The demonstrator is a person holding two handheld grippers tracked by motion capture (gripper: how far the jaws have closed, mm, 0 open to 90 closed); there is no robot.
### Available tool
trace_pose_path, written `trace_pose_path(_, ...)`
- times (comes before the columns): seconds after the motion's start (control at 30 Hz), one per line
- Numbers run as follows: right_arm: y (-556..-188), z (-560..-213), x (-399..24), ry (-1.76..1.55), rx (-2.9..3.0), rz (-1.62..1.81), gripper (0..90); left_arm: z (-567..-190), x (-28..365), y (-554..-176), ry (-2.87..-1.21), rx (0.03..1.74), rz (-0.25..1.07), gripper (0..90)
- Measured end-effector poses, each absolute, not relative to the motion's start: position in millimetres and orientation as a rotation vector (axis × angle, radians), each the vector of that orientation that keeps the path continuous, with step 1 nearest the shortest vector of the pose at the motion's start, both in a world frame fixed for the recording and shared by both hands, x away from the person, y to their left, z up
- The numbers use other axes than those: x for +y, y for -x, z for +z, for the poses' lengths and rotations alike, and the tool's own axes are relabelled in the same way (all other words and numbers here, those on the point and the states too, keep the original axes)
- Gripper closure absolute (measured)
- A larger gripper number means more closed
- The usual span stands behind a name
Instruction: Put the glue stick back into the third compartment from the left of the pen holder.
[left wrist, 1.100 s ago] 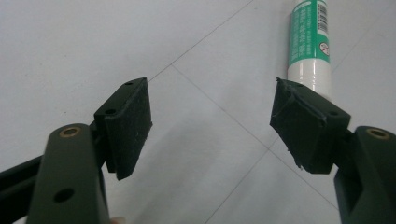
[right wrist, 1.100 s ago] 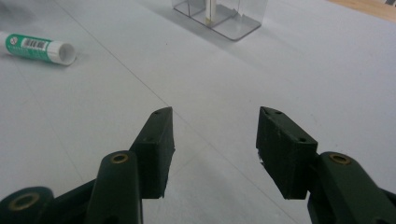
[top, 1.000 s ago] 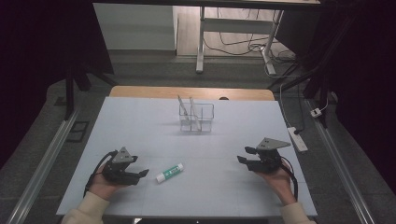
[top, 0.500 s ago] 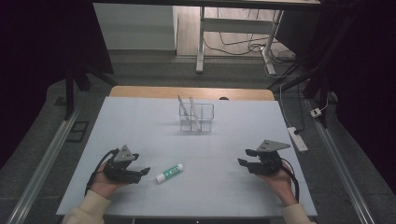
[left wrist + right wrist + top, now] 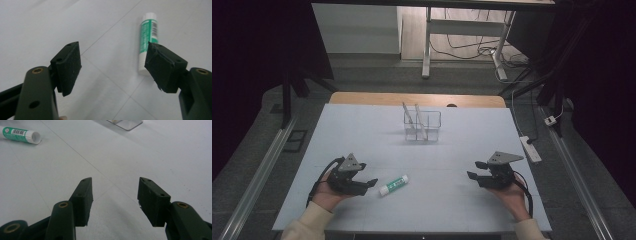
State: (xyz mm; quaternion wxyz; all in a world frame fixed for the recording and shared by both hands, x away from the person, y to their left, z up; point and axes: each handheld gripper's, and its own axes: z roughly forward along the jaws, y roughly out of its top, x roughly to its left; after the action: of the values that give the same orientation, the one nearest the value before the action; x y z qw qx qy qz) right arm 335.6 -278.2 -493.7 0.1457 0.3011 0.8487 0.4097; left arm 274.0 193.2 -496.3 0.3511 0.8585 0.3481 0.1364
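A green-and-white glue stick lies on the pale table, left of the middle near the front. My left gripper rests just to its left, jaws open and pointing at it. In the left gripper view the glue stick lies beyond the open left gripper, its near end partly hidden behind the right-hand pad. Nothing is between the jaws. My right gripper sits at the front right, open and empty, pointing left. The right gripper view has the glue stick far off at the upper left.
A clear two-compartment holder with two pale sticks leaning in it stands at the middle back of the table; its base edges the top of the right gripper view. A wooden strip runs along the far edge. A power strip lies off the right side.
My left gripper has edged slightly to the right, closer to the glue stick. The right gripper and the glue stick have stayed where they were.
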Motion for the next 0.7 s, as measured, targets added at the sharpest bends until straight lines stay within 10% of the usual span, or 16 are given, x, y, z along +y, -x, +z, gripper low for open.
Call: trace_pose_path(0.7, -334.6, -494.6, -278.3, -0.879, 2.443, 1.161, 44.7, -486.1, 133.8, -299.5, -2.47, 0.768, 0.202, 30.0)
